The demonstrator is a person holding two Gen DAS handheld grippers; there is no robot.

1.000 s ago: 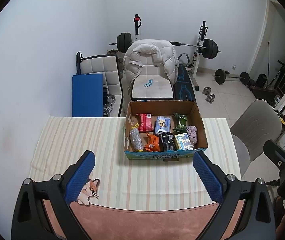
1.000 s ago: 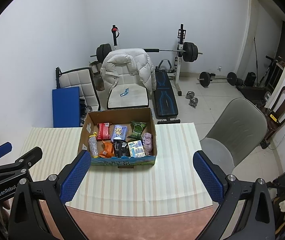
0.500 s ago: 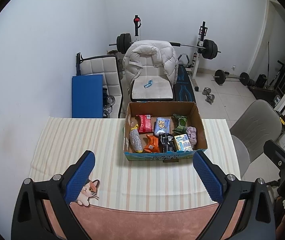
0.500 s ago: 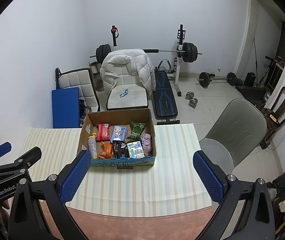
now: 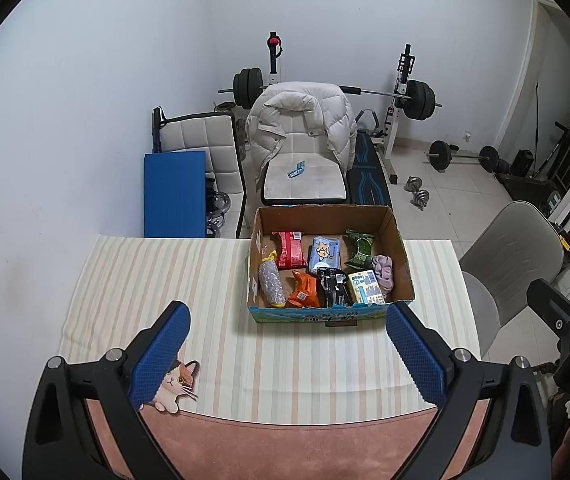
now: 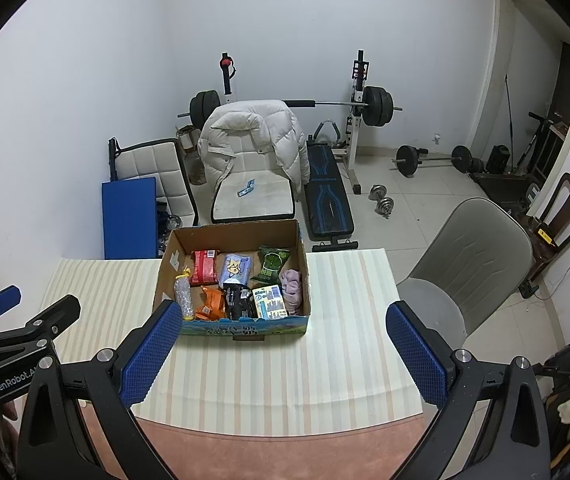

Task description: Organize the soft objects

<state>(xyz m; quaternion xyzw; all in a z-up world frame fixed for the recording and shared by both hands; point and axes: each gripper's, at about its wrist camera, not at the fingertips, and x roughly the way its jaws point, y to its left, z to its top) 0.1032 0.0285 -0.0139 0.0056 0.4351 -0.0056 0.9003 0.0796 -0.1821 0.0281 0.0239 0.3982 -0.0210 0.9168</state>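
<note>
An open cardboard box (image 5: 395,232) (image 6: 171,250) stands on the striped tablecloth (image 5: 165,276). Inside lie a red packet (image 5: 288,250), a light blue packet (image 5: 324,254), a green packet (image 5: 359,250), a pink cloth (image 5: 384,271), a crinkly bottle (image 5: 270,286), an orange packet (image 5: 304,290), a black packet (image 5: 333,286) and a small carton (image 5: 365,286). My left gripper (image 5: 287,350) is open and empty, held high over the table's near side. My right gripper (image 6: 281,348) is open and empty, to the right of the left one.
A cat sticker (image 5: 175,386) lies at the cloth's near left edge. A grey chair (image 6: 473,264) stands right of the table. Behind the table are a white chair with a puffy jacket (image 5: 301,120), a blue mat (image 5: 175,194) and a weight bench (image 6: 327,196).
Both grippers have drifted slightly; the view of the box shifts a little. Nothing was grasped or moved.
</note>
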